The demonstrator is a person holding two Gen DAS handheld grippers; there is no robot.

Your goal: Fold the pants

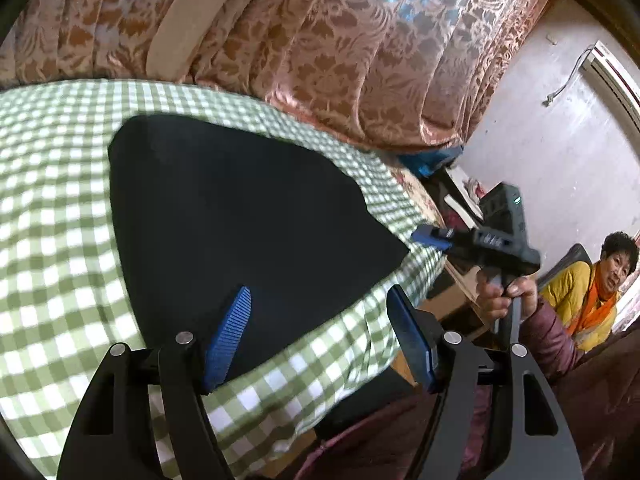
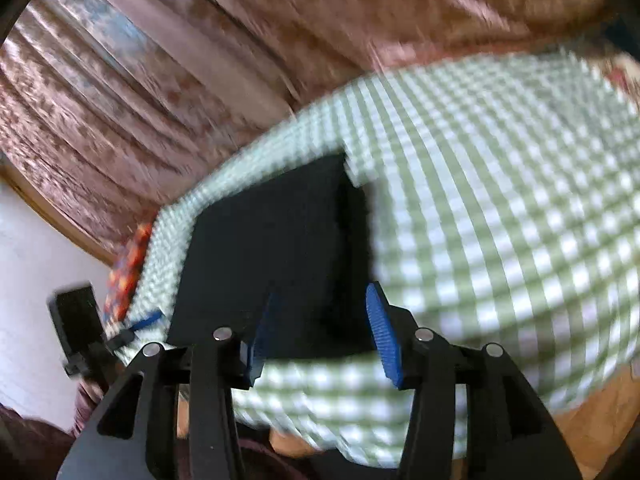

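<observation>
Dark navy pants (image 1: 240,216) lie flat as a folded block on a green-and-white checked cloth (image 1: 52,240). They also show in the blurred right wrist view (image 2: 276,248). My left gripper (image 1: 320,312) is open and empty above the pants' near edge; one blue pad hangs over the dark fabric, the other past the cloth's edge. My right gripper (image 2: 324,308) is open and empty just above the pants' near edge. The right gripper also shows in the left wrist view (image 1: 432,236), beside the pants' right corner.
A patterned pink-brown curtain (image 1: 340,40) hangs behind the checked cloth. A person in a yellow jacket (image 1: 592,292) sits at the right. A white wall (image 1: 560,152) and cluttered items (image 1: 480,200) lie to the right. The cloth's front edge (image 1: 320,360) drops off near me.
</observation>
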